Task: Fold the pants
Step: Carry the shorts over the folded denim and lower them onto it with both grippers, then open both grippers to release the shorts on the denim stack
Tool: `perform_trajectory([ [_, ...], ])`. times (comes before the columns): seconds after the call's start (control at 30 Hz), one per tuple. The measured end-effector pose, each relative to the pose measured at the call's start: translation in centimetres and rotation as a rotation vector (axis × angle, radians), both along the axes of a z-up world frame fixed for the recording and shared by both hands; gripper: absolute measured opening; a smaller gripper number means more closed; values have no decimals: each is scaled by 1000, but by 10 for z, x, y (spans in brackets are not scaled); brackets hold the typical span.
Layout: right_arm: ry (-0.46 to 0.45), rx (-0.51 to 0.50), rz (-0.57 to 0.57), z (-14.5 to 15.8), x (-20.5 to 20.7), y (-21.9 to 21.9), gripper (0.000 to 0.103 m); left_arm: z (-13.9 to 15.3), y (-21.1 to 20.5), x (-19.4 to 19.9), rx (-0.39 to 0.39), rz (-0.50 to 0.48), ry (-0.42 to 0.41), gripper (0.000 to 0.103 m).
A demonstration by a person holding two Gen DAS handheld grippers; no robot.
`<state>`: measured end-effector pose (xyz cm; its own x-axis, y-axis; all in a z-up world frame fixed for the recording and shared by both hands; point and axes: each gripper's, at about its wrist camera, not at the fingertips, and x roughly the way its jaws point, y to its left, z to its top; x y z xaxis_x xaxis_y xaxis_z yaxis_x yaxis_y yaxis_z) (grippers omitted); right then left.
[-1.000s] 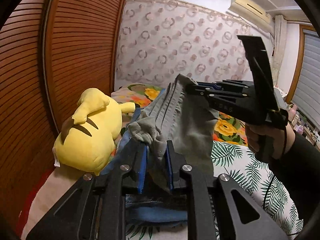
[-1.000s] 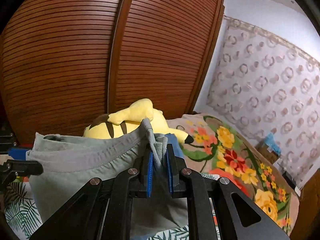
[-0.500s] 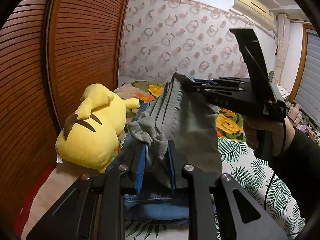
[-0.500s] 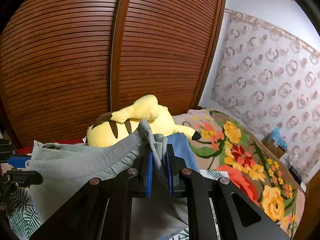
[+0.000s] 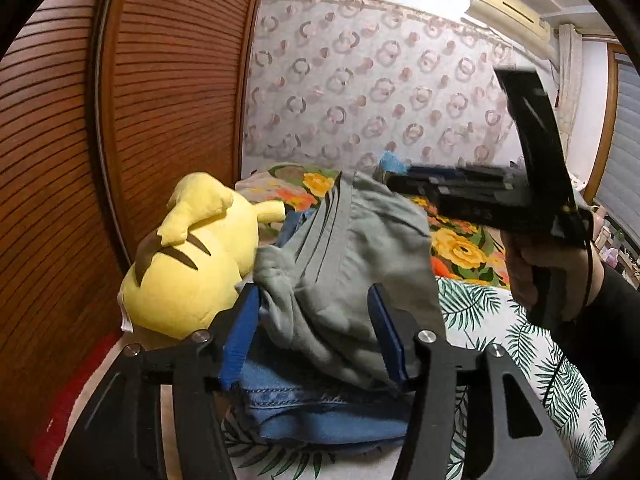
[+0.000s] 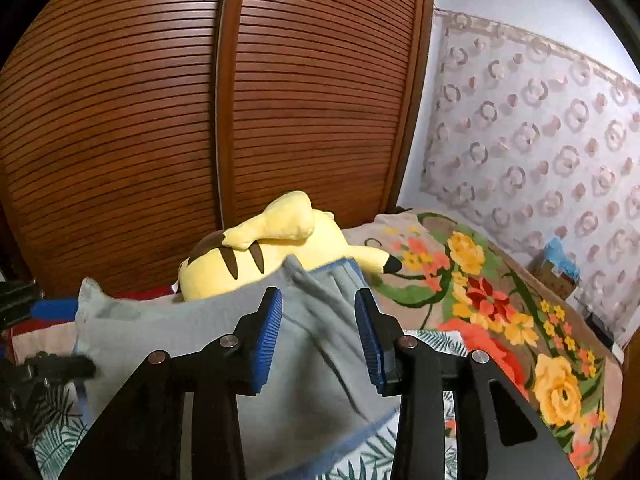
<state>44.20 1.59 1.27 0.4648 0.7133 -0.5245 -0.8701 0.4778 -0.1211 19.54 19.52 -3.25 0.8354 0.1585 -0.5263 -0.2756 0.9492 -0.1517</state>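
Note:
The folded grey pants point(image 5: 360, 264) lie on top of folded blue jeans point(image 5: 320, 408) on the bed. My left gripper point(image 5: 312, 328) is open, its blue pads spread to either side of the near end of the grey pants. My right gripper point(image 6: 318, 332) is open too, its pads apart above the other end of the grey pants point(image 6: 224, 344). The right gripper also shows in the left wrist view point(image 5: 404, 178), held in a hand at the far end of the pants.
A yellow plush toy point(image 5: 192, 256) lies just left of the pile against the wooden slatted wardrobe doors point(image 6: 200, 120). A floral blanket point(image 6: 500, 304) and a leaf-print sheet point(image 5: 520, 340) cover the bed. A wall with ring patterns stands behind.
Both grippers were shut on the grey pants and held them up; now both have opened and the pants have dropped onto the blue jeans.

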Motion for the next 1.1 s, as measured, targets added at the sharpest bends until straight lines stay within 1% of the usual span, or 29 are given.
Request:
perform_trajectory([
  [0.2, 80, -10, -13, -17, 13, -14, 39, 7, -1, 0, 38, 9, -22, 57],
  [0.33, 124, -21, -34, -22, 28, -11, 39, 11, -2, 0, 50, -1, -28, 57],
  [0.47, 146, -21, -91, -25, 43, -5, 39, -4, -3, 9, 67, -4, 42, 57],
  [0.6, 170, -20, -132, -29, 50, -2, 39, -24, 0, 12, 61, -4, 114, 57],
  [0.77, 158, -22, -159, -24, 36, -5, 39, -34, 4, 7, 58, 0, 147, 57],
  [0.9, 162, -1, -178, -18, 16, -18, 39, -27, -1, -2, 57, -12, 134, 57],
  [1.1, 168, 31, -208, -11, -25, -40, 39, -18, -14, -16, 57, -59, 116, 58],
])
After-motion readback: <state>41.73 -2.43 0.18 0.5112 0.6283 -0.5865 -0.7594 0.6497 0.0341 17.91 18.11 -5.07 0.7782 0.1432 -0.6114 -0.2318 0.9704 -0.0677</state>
